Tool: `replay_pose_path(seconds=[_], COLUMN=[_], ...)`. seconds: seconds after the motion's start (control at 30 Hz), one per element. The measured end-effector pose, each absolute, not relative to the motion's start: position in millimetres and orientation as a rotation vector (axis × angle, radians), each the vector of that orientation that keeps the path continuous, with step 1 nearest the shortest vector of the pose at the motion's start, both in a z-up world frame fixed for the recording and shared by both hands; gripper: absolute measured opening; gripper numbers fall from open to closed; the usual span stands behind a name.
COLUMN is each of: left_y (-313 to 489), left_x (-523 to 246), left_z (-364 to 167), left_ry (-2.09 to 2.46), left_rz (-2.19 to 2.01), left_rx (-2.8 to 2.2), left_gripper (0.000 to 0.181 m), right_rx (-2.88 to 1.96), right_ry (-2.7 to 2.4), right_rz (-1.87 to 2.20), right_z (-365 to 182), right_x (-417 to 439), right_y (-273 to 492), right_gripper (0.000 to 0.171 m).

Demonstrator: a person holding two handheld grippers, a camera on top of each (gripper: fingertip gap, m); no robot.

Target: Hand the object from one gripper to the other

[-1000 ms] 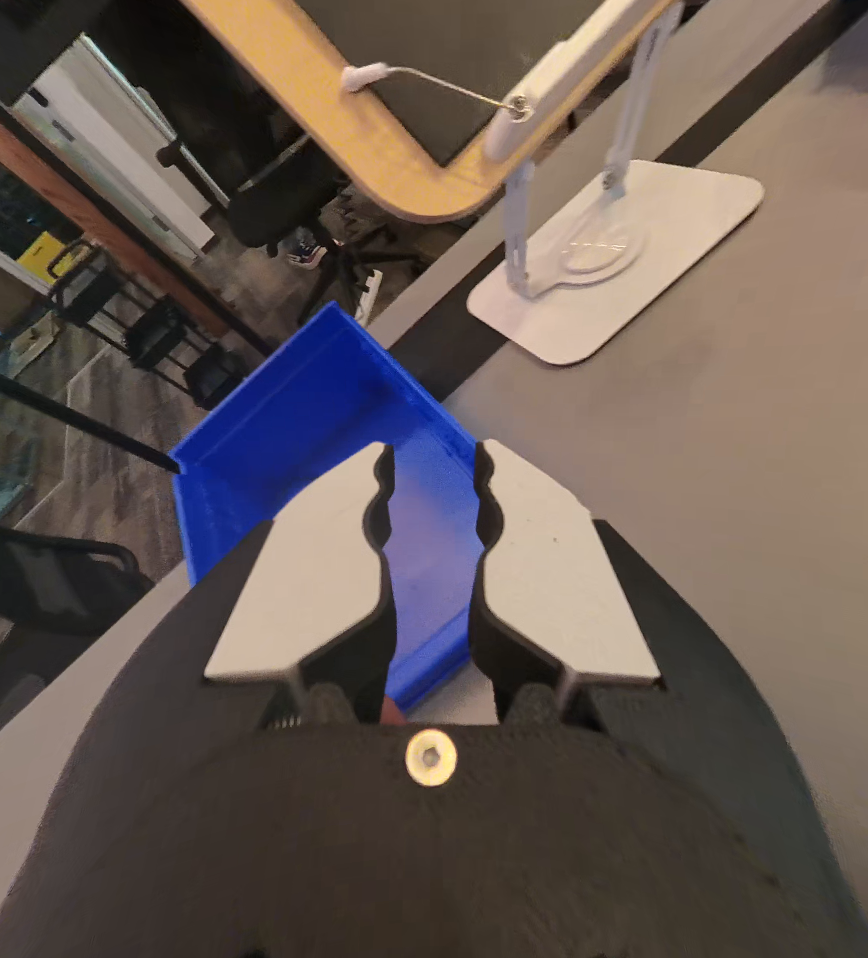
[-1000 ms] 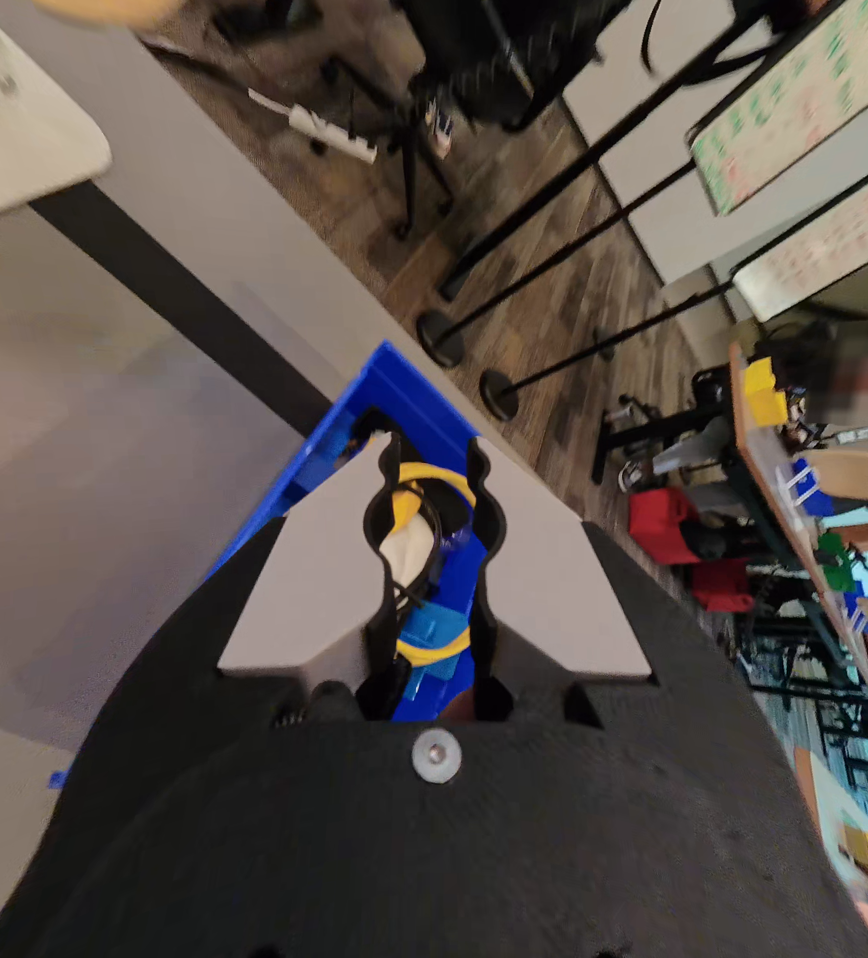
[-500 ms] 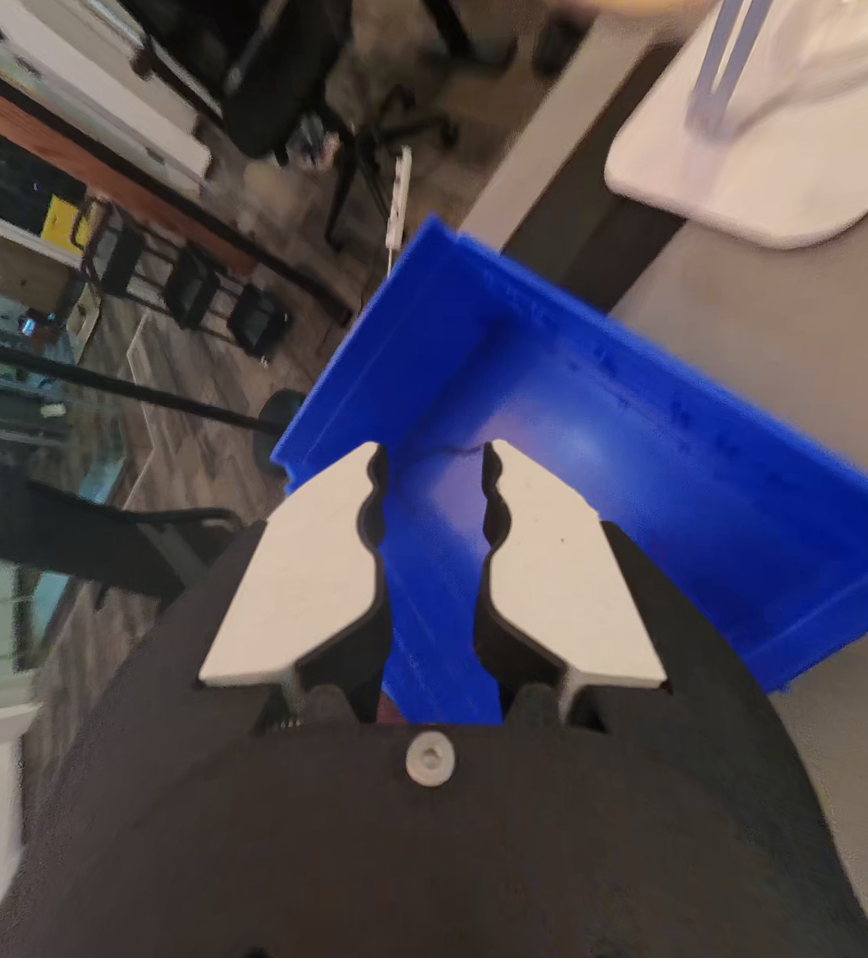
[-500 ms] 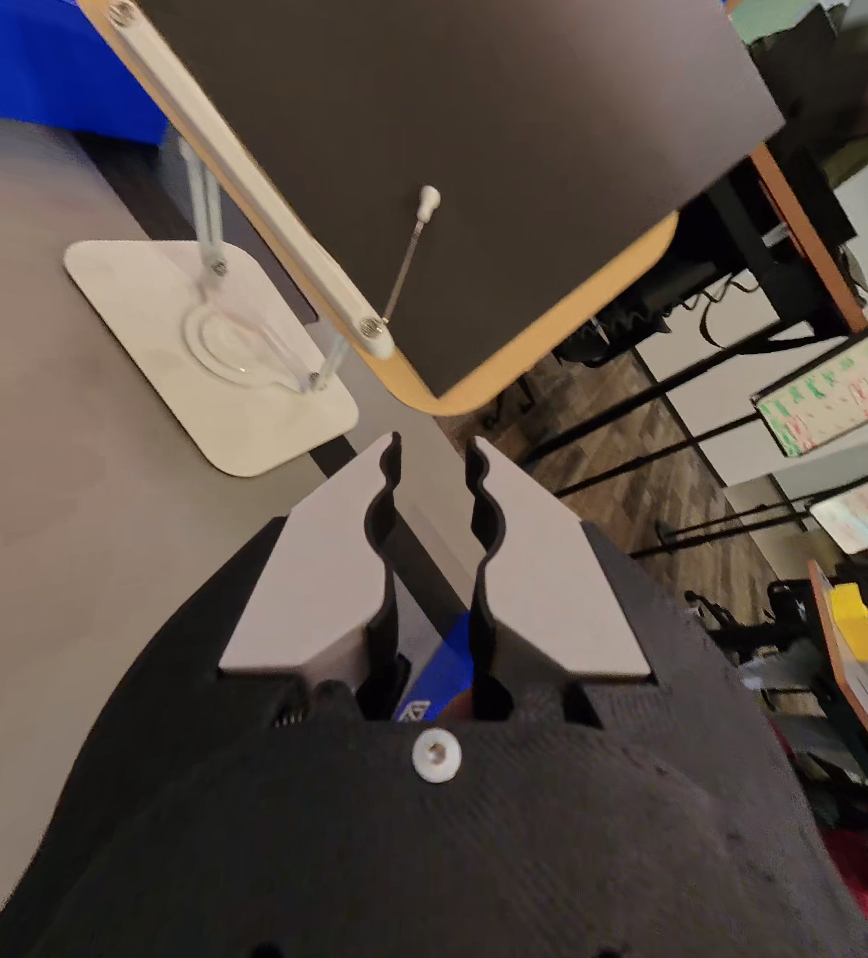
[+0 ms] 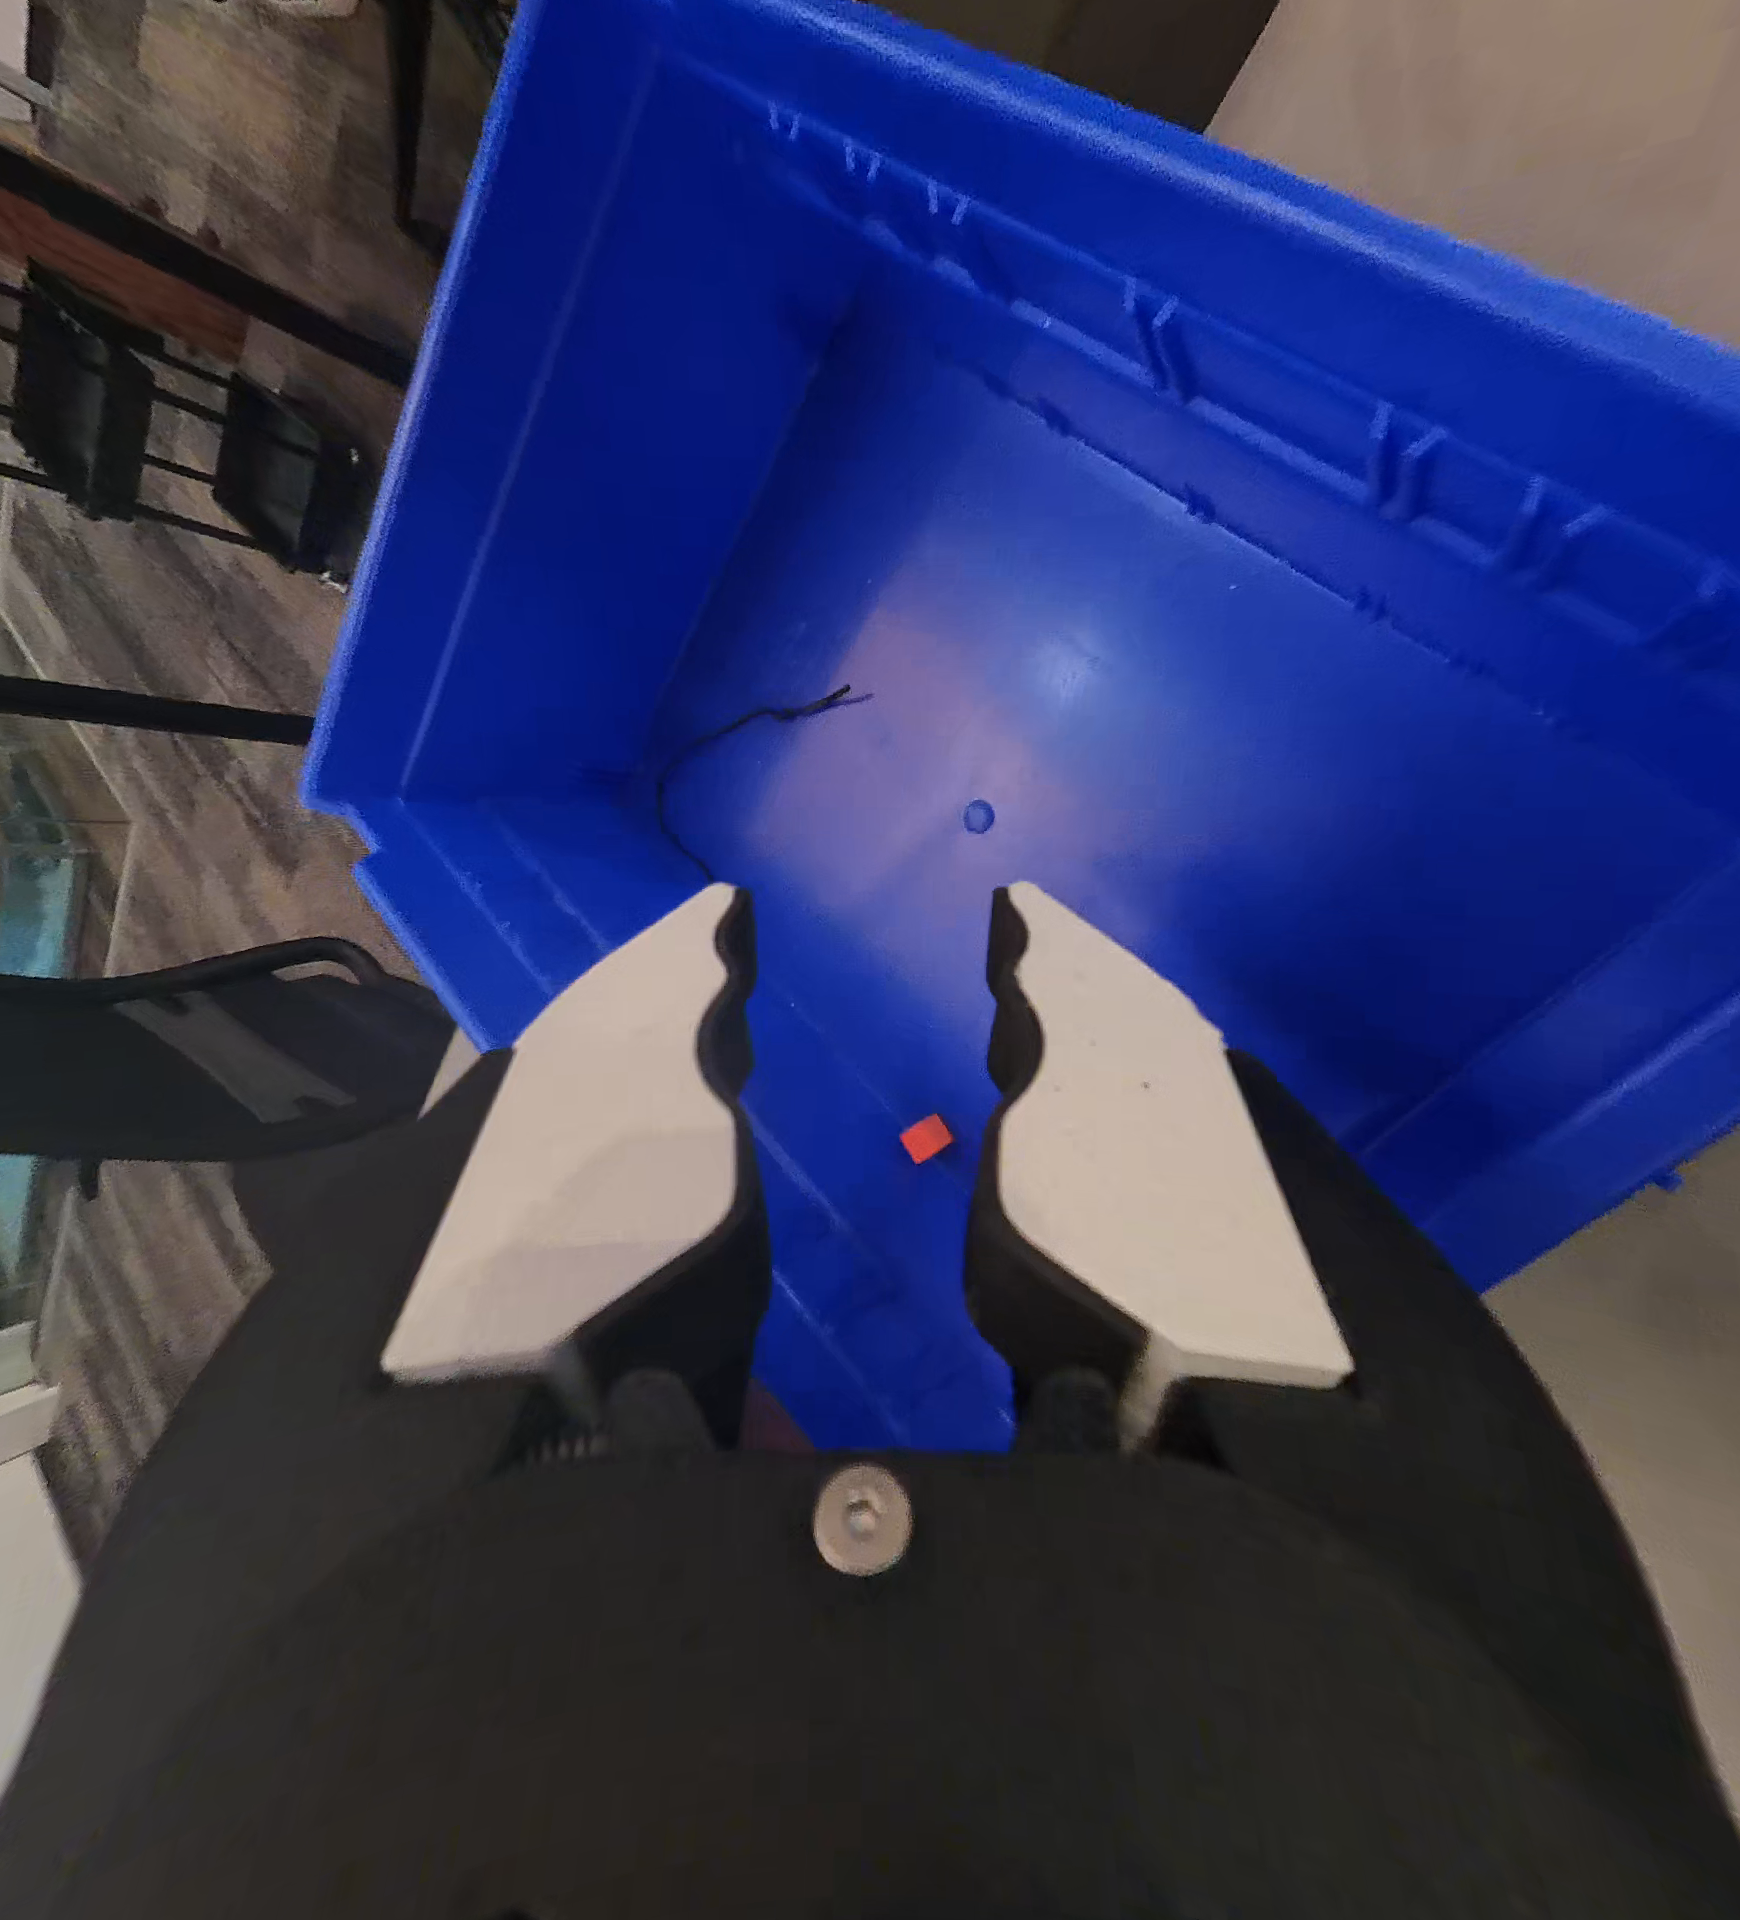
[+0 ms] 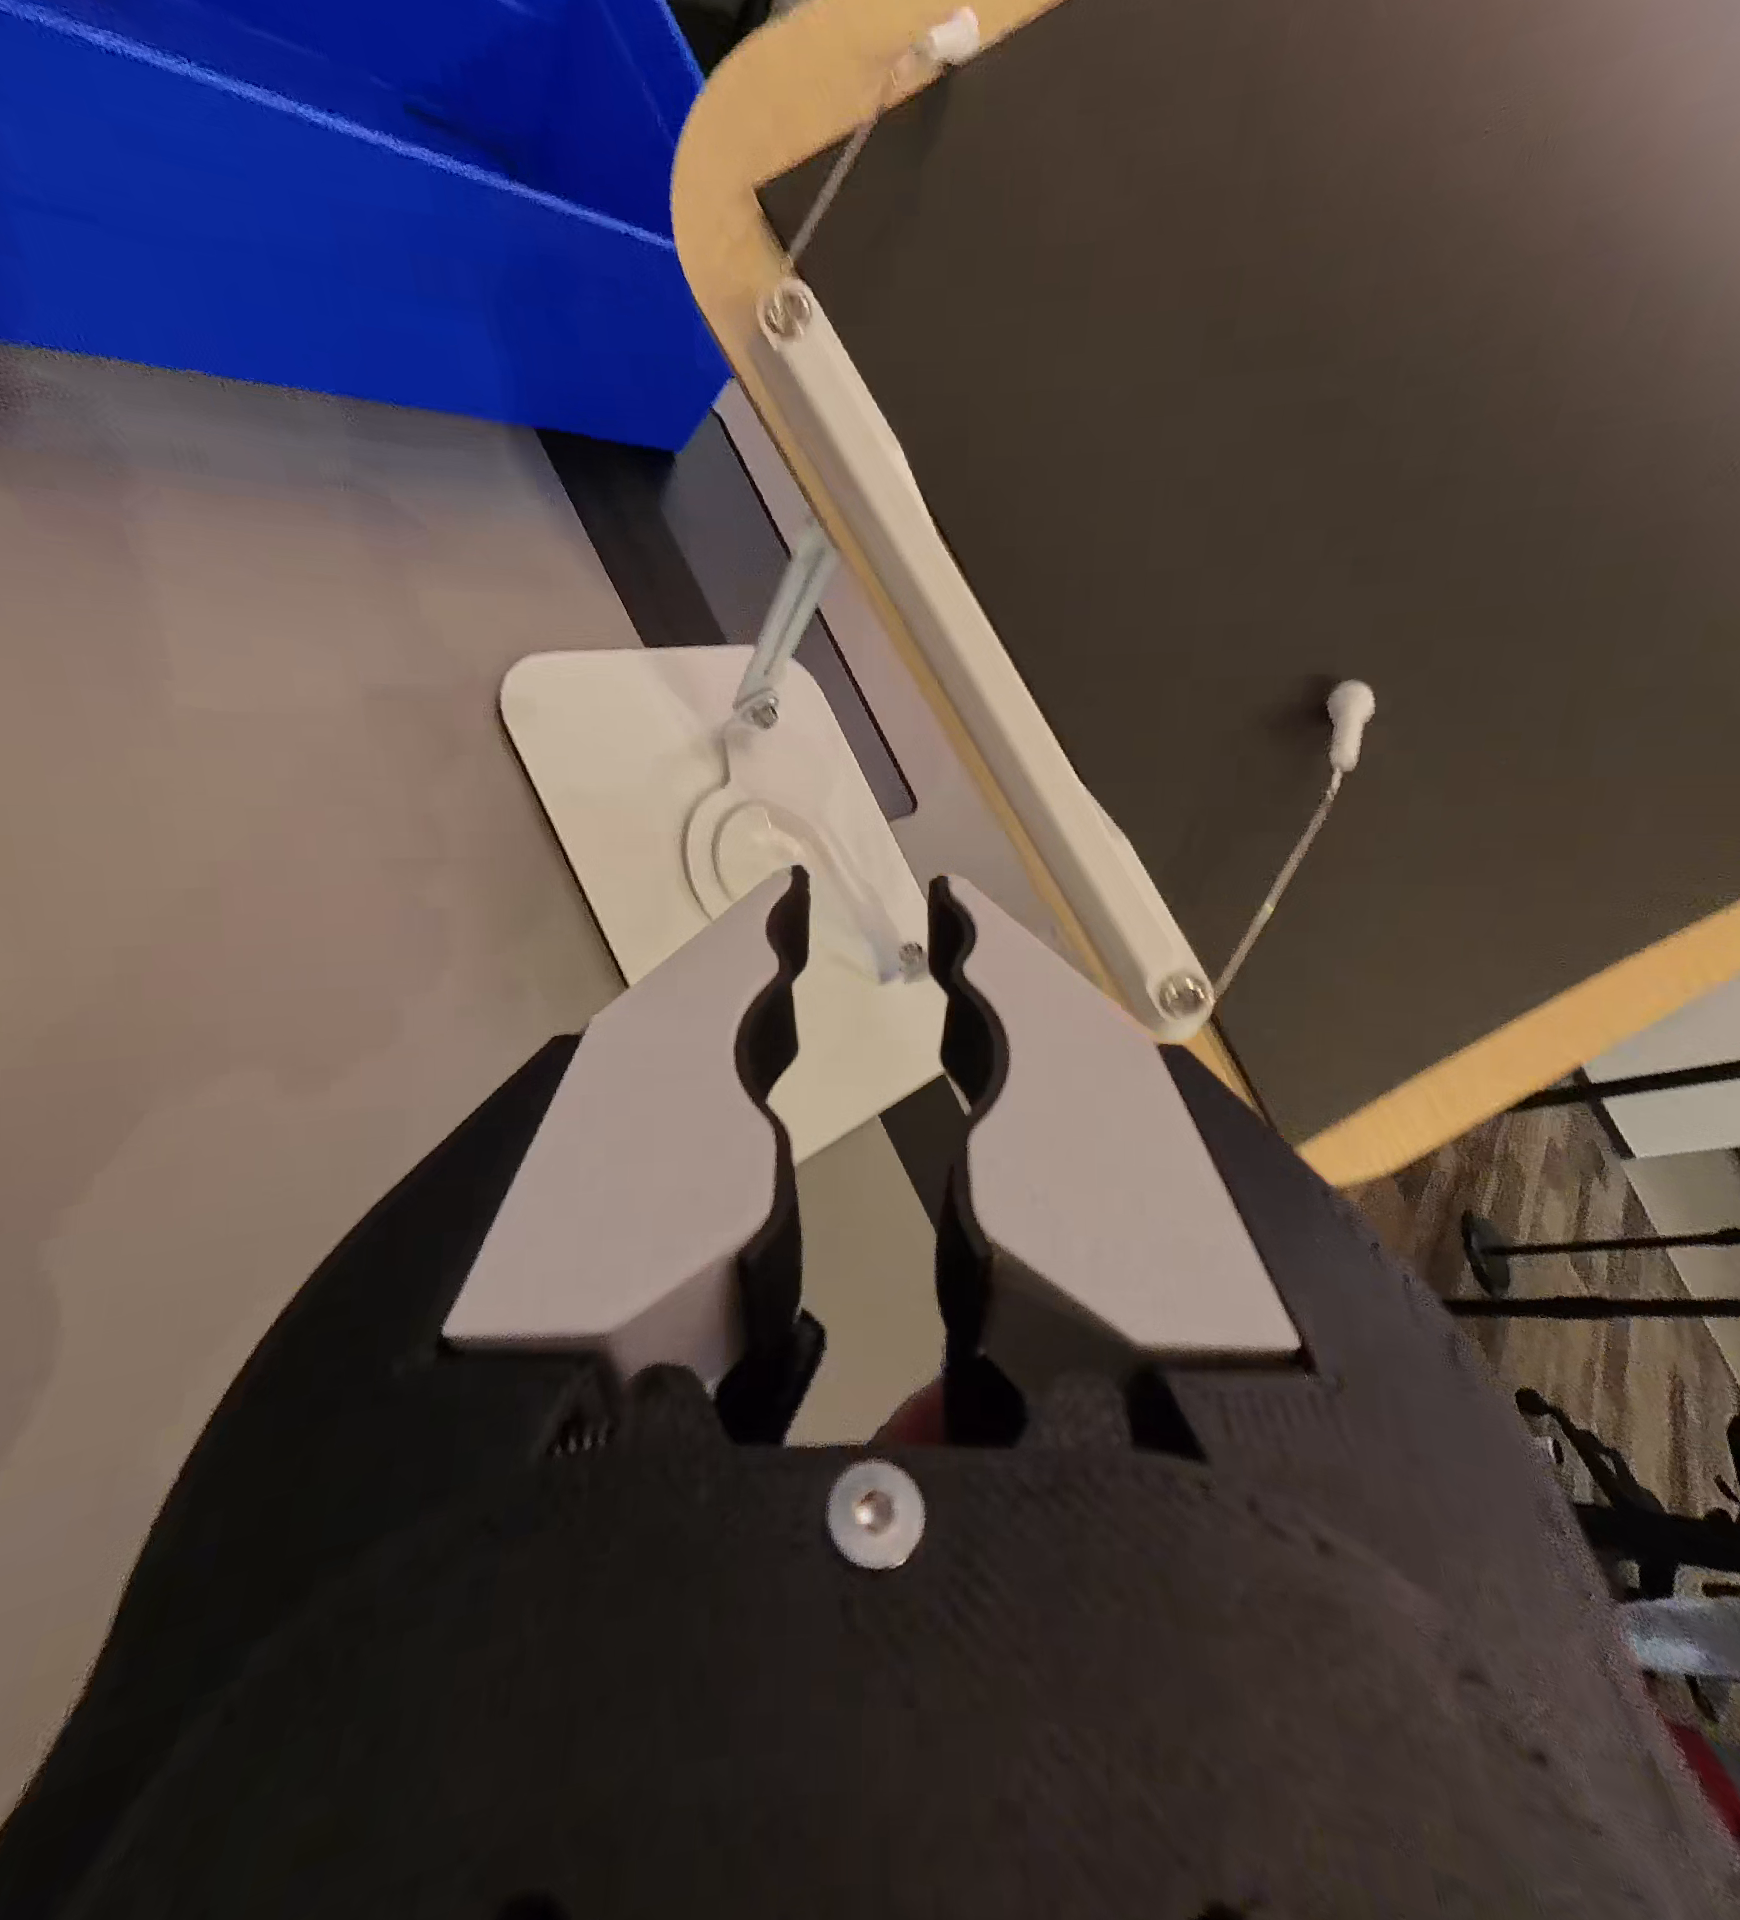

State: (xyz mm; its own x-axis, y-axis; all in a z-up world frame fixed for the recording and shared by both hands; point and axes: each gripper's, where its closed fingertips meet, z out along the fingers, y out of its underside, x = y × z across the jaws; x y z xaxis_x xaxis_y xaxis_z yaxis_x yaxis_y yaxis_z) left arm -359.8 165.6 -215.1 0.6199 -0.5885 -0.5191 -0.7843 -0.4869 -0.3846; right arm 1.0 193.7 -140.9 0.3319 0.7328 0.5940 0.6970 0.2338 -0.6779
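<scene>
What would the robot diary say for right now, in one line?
left gripper: open, empty, over blue bin | right gripper: open, empty, facing white stand base | handover: not started

Left wrist view: we see the left gripper (image 5: 866,904) now right over the blue bin (image 5: 575,312), which a second ago sat small past the fingertips and now fills the upper and right frame. Its jaws stand wider apart than before. Newly in view on the bin floor: a small red piece (image 5: 925,1139) between the fingers, a thin black thread (image 5: 731,732) at centre left.

Right wrist view: the right gripper (image 6: 864,888) has swung off the filled bin; the white stand base (image 6: 617,790) now sits just beyond its tips at frame centre, dark panel (image 6: 1365,416) upper right, another blue bin (image 6: 274,229) upper left.
</scene>
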Motion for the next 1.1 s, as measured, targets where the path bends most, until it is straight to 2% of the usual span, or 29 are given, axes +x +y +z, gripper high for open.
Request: replay_pose_path(seconds=[0.3,0.53,0.7,1.1], left_y=[153.6,150.6,150.7,123.3], left_x=[-349.4,-352.6,-355.5,-416.0], left_z=[-205.3,-205.2,-215.2,-281.2], left_ry=[1.051,1.106,1.359,2.057], left_rz=[0.268,0.361,0.506,0.706], left_rx=[-2.201,-2.236,-2.335,-2.625], left_gripper=[0.040,0.037,0.038,0.037], right_rx=[-1.477,-1.442,-1.454,-1.454], right_ry=[-1.368,-1.422,-1.503,-1.513], right_rz=[0.138,0.193,0.177,0.239], right_z=[-143.0,-146.4,-163.0,-163.2], right_x=[-60.6,-78.7,-66.4,-44.2], right_y=[186.0,170.6,171.2,177.4], right_gripper=[0.020,0.020,0.020,0.019])
